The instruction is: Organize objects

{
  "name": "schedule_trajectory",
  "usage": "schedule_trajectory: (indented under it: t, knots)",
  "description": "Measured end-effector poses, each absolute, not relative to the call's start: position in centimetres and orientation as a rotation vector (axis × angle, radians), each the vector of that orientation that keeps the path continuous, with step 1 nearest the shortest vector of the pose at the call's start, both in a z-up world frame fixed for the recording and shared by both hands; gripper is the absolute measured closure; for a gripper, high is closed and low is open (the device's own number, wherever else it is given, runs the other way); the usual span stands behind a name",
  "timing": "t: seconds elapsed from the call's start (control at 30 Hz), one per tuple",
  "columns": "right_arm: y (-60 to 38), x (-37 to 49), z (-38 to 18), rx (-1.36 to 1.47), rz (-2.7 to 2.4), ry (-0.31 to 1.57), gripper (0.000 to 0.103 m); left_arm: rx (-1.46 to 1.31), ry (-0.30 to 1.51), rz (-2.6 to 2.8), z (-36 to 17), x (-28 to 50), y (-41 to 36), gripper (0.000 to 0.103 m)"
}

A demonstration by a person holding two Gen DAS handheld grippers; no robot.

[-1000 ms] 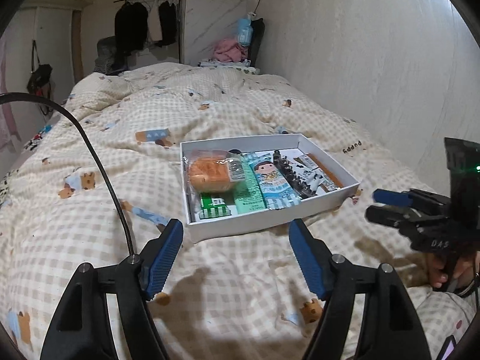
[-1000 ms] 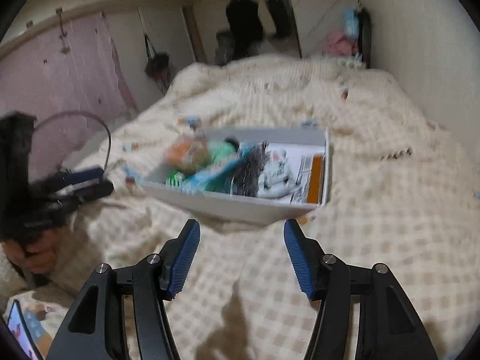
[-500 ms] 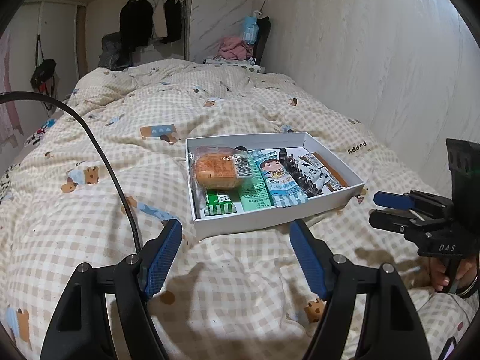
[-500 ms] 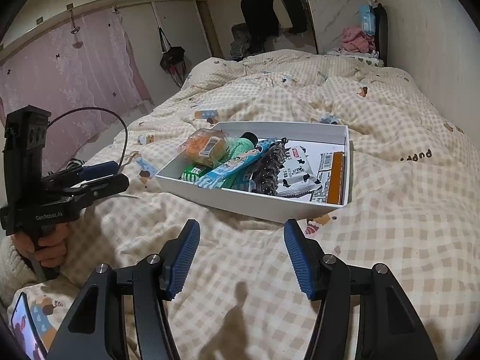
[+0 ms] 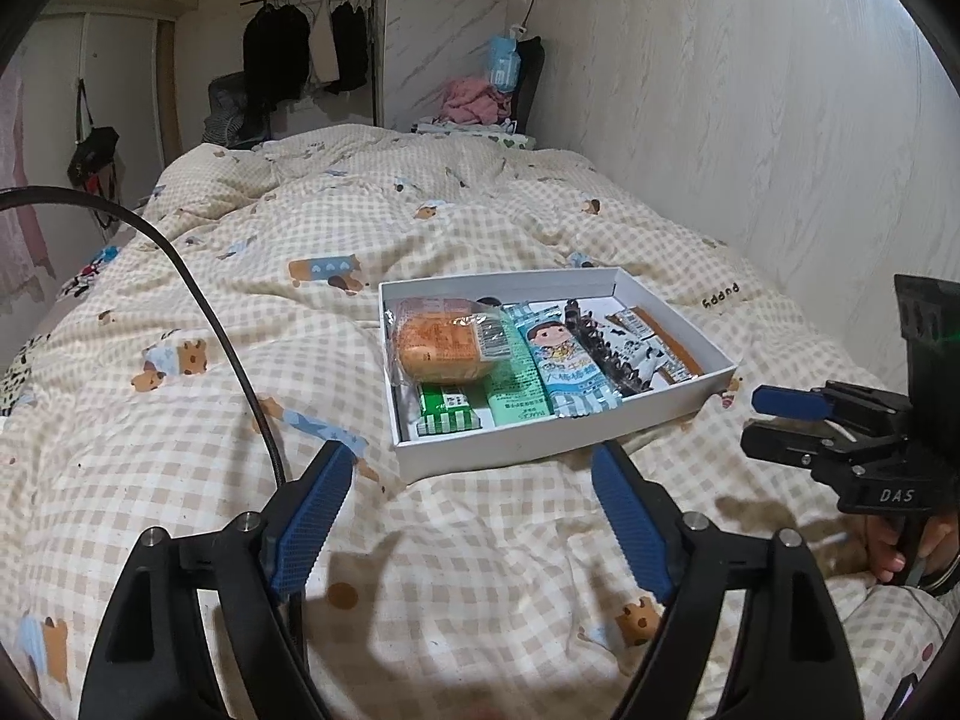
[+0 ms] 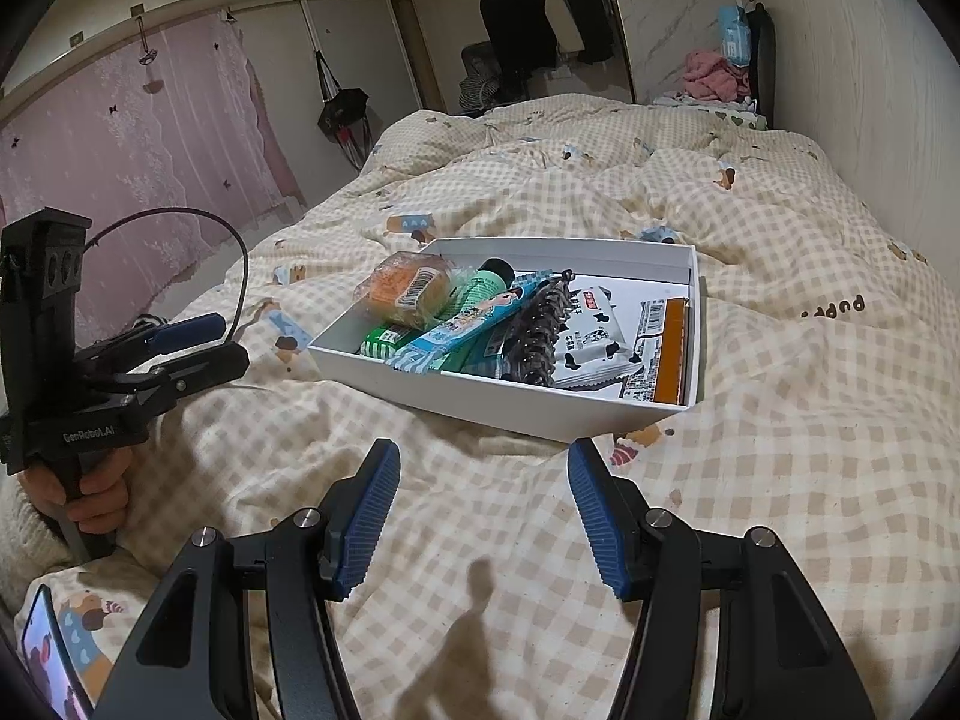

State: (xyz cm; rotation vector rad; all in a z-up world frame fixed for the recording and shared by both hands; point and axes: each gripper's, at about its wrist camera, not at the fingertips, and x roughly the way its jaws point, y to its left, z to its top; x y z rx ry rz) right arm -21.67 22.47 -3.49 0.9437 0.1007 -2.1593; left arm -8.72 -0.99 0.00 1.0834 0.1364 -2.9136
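Note:
A white shallow box (image 5: pixel 510 444) lies on the checked quilt and holds several packets: an orange bread packet (image 5: pixel 441 345), a green packet (image 5: pixel 447 411), a teal tube (image 5: pixel 516 378), a blue packet with a cartoon child (image 5: pixel 567 360), a black claw clip (image 5: pixel 600 348) and a cow-print packet (image 5: pixel 639 348). My left gripper (image 5: pixel 468 450) hovers just before the box's near wall, its jaws opening with nothing between them. My right gripper (image 6: pixel 483 450) stands open and empty before the box (image 6: pixel 480 396), off its right corner. Each gripper shows in the other's view, held by a hand.
The quilt (image 5: pixel 240 312) covers the whole bed. A pale wall (image 5: pixel 780 120) runs along the right side. A black cable (image 5: pixel 228 348) arcs over the left gripper. A phone (image 6: pixel 45 654) lies at the near left. Clothes hang on a rack (image 5: pixel 312 54) beyond the bed.
The left jaws have spread a little wider. The right wrist view was blurred a second ago and is sharp and steady now. The box and its contents lie as before.

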Motion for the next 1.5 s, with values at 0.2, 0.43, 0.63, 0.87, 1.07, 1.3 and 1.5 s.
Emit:
schedule_trajectory:
  t: [0.2, 0.43, 0.63, 0.87, 1.07, 1.3, 1.5]
  knots:
    - [22.46, -21.68, -3.55, 0.945, -2.159, 0.101, 0.043, 1.077, 0.127, -2.899, 0.03, -8.63, -1.16, 0.016]
    - [22.41, -21.68, -3.55, 0.945, -2.159, 0.102, 0.043, 1.059, 0.118, -2.920, 0.33, -8.51, -1.14, 0.003]
    - [22.42, -21.68, -3.59, 0.947, -2.159, 0.102, 0.043, 1.066, 0.113, -2.922, 0.26, -8.60, -1.07, 0.002]
    - [22.42, -21.68, -3.60, 0.947, -2.159, 0.102, 0.043, 1.073, 0.108, -2.922, 0.13, -8.65, -0.93, 0.002]
    - [22.43, -21.69, -3.59, 0.947, -2.159, 0.102, 0.043, 1.080, 0.105, -2.919, 0.06, -8.69, -0.86, 0.001]
    - [22.44, -21.69, -3.58, 0.948, -2.159, 0.103, 0.043, 1.090, 0.101, -2.917, -0.03, -8.75, -0.86, 0.001]
    - [22.46, -21.69, -3.59, 0.948, -2.159, 0.103, 0.043, 1.096, 0.097, -2.914, -0.13, -8.77, -0.82, 0.001]
